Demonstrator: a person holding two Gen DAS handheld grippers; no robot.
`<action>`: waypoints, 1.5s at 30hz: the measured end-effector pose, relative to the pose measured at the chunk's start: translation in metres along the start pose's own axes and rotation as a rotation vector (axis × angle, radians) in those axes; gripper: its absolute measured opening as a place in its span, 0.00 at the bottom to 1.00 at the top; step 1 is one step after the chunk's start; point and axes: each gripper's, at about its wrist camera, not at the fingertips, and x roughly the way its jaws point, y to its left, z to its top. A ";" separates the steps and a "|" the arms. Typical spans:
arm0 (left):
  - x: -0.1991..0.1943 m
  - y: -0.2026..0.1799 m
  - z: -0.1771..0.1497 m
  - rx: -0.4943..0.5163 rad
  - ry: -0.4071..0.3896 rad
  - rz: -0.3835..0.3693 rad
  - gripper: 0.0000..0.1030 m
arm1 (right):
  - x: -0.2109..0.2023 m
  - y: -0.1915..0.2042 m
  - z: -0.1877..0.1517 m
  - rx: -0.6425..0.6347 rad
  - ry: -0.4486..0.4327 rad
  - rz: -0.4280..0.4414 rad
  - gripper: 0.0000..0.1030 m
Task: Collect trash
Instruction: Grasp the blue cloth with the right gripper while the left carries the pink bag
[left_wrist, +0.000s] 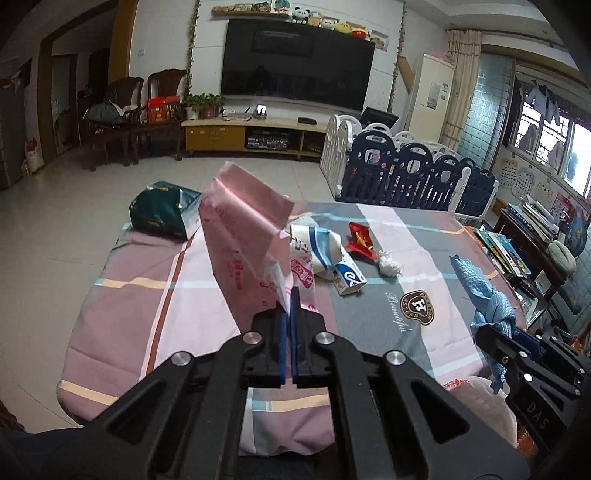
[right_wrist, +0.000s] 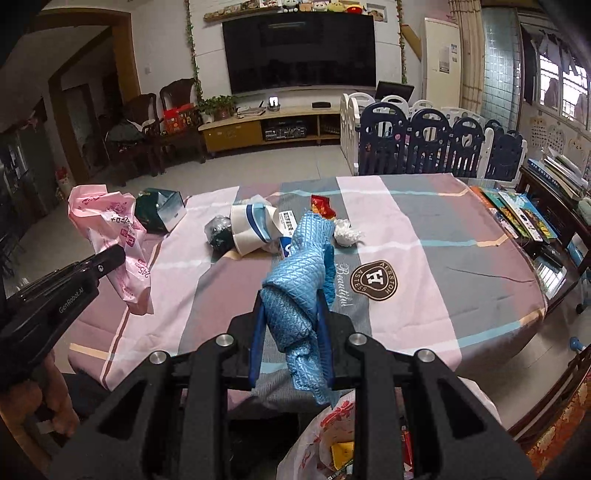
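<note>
Left gripper (left_wrist: 288, 306) pinched on a pink bag (left_wrist: 245, 229) held up ahead of it — right gripper (right_wrist: 291, 314) clamped around a blue wrapper (right_wrist: 303, 266), more trash beyond both on the tablecloth (right_wrist: 443, 258).

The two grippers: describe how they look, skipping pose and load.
Both the left gripper and right gripper are matte black angular linkages with silver round pivot bolts and blue finger pads. White lettering reads "GenRobot.AI" on the left one's side; "DAS" on the right one. No cables show.
</note>
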 end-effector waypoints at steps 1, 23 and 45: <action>-0.009 -0.004 0.002 0.004 -0.013 -0.008 0.02 | -0.010 -0.001 0.003 -0.001 -0.016 0.000 0.25; -0.099 -0.121 -0.027 0.291 -0.086 -0.313 0.02 | -0.129 -0.095 -0.024 0.122 -0.094 -0.165 0.25; -0.032 -0.166 -0.101 0.475 0.258 -0.487 0.78 | -0.078 -0.153 -0.087 0.361 0.163 -0.197 0.33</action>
